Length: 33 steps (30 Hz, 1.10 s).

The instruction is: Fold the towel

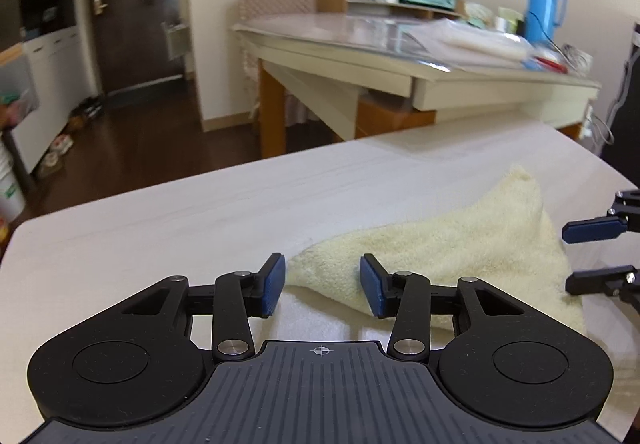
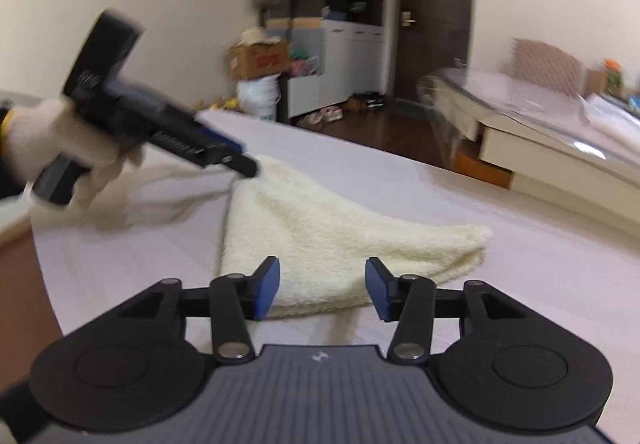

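My left gripper (image 1: 322,288) is spread at one corner of the cream towel (image 1: 452,252), which lies in a loose triangular fold on the white table (image 1: 160,228), while my right gripper (image 2: 322,288), also spread and empty, faces its near edge, so I judge further folds remain.

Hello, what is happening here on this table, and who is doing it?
A person is folding a cream towel on a pale table with a handheld gripper in each hand. The towel lies in a loose triangular shape. The left gripper is open at one corner of it, and the right gripper is open at another edge. Neither one has gripped the cloth. A white-gloved hand holds the left gripper.
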{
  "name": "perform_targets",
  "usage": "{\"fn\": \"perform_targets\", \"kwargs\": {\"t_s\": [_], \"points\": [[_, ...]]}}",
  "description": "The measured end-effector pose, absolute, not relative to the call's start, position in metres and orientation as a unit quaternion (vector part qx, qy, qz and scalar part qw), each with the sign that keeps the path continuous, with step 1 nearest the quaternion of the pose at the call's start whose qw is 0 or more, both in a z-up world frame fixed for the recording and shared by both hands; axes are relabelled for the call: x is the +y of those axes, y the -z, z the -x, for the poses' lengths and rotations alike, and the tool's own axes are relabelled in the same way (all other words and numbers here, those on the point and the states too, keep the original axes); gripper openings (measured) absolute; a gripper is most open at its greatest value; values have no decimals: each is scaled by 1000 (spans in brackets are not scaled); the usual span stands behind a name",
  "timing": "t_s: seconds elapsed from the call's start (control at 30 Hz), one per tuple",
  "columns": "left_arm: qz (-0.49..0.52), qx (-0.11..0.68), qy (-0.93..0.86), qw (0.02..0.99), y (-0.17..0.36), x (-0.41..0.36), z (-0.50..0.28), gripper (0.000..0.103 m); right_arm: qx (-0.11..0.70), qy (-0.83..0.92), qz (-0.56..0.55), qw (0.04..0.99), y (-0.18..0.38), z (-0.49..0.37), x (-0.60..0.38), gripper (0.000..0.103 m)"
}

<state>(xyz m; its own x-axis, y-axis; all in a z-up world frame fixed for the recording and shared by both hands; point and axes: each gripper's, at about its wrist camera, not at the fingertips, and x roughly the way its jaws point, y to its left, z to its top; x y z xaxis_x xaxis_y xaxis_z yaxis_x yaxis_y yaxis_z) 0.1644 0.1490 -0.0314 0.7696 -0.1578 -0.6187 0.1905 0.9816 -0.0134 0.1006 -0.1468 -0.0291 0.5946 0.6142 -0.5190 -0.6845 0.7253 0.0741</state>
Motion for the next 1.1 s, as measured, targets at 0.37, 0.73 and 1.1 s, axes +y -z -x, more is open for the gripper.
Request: {"fn": "perform_targets", "kwargs": {"t_s": [0.37, 0.73, 1.1], "points": [[5, 348, 33, 937, 34, 135, -123, 67, 257, -333, 50, 906, 32, -111, -149, 58], [12, 334, 30, 942, 32, 111, -98, 89, 250, -307, 43, 917, 35, -116, -149, 66], [0, 328, 22, 944, 20, 88, -78, 93, 232, -316, 65, 918, 34, -103, -146, 84]]}}
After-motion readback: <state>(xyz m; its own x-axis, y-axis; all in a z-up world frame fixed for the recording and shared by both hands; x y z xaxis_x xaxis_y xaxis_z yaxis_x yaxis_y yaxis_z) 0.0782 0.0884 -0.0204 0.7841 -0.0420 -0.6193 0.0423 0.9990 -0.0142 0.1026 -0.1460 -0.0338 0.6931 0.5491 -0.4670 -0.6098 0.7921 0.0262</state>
